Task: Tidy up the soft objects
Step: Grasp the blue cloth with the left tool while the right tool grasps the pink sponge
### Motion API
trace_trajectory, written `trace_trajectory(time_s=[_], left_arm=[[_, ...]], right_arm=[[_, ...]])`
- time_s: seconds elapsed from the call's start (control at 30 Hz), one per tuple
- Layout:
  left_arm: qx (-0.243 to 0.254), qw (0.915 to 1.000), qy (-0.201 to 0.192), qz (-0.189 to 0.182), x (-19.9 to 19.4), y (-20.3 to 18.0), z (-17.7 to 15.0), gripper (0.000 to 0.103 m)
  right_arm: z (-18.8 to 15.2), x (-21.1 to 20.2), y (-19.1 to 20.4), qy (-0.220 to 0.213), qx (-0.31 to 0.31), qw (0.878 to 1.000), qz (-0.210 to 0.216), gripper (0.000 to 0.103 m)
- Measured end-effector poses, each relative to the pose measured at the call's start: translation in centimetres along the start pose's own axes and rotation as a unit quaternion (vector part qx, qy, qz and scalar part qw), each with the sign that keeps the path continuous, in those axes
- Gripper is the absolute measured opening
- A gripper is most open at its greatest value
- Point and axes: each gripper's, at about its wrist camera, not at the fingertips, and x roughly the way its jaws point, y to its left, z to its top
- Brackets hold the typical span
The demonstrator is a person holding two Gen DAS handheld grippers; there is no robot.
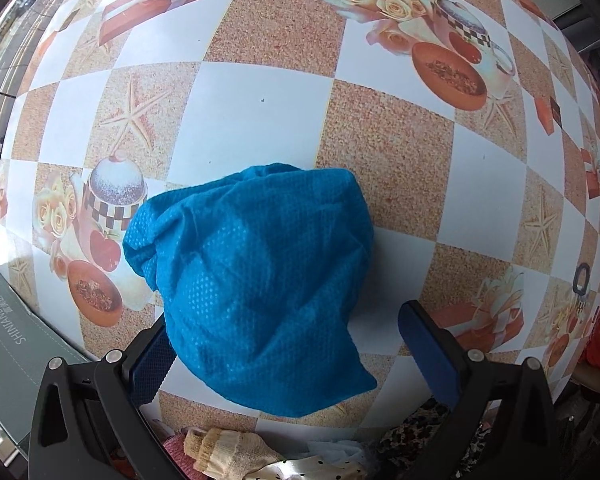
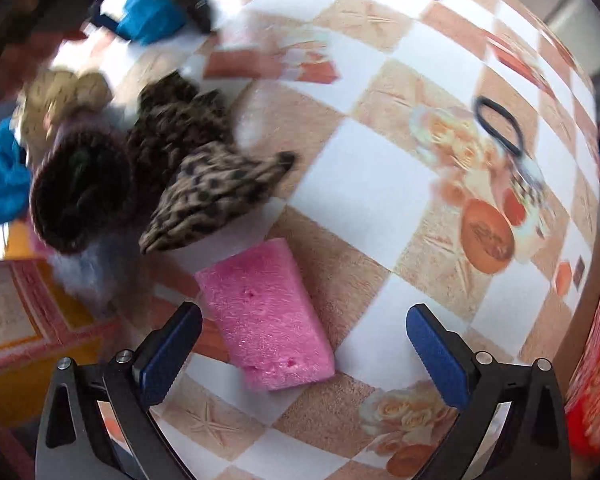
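Note:
A crumpled blue waffle cloth (image 1: pixel 256 280) lies on the checkered tablecloth (image 1: pixel 260 112), in the middle of the left wrist view. My left gripper (image 1: pixel 284 322) is open wide around its near part; the cloth drapes over the left fingertip, and the right finger (image 1: pixel 428 352) stands apart from it. In the blurred right wrist view a pink sponge block (image 2: pixel 264 320) lies between the fingers of my open right gripper (image 2: pixel 302 316), nearer the left finger (image 2: pixel 172 352). The blue cloth (image 2: pixel 148 12) shows far off at top left.
A leopard-print fabric (image 2: pixel 204 184), a dark knitted hat (image 2: pixel 80 188) and a beige glove (image 2: pixel 60 92) are piled left of the sponge. A black hair tie (image 2: pixel 496 124) lies to the right. A cream glove (image 1: pixel 228 448) sits below the left gripper, a green box (image 1: pixel 8 340) at the left edge.

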Motion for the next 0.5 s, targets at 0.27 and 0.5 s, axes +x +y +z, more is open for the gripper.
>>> trace_trajectory(time_s=[0.27, 0.5], left_arm=[[-0.005, 1.0000, -0.005, -0.002, -0.4, 0.2, -0.7, 0.103], [0.036, 0.9979, -0.053, -0.009, -2.8, -0.2, -1.8, 0.018]], right_arm=[[0.5, 1.8, 4.9, 0.028, -0.056, 0.997, -0.037, 0.095], [-0.4, 0.2, 3.7, 0.021, 0.017, 0.999, -0.038, 0.047]])
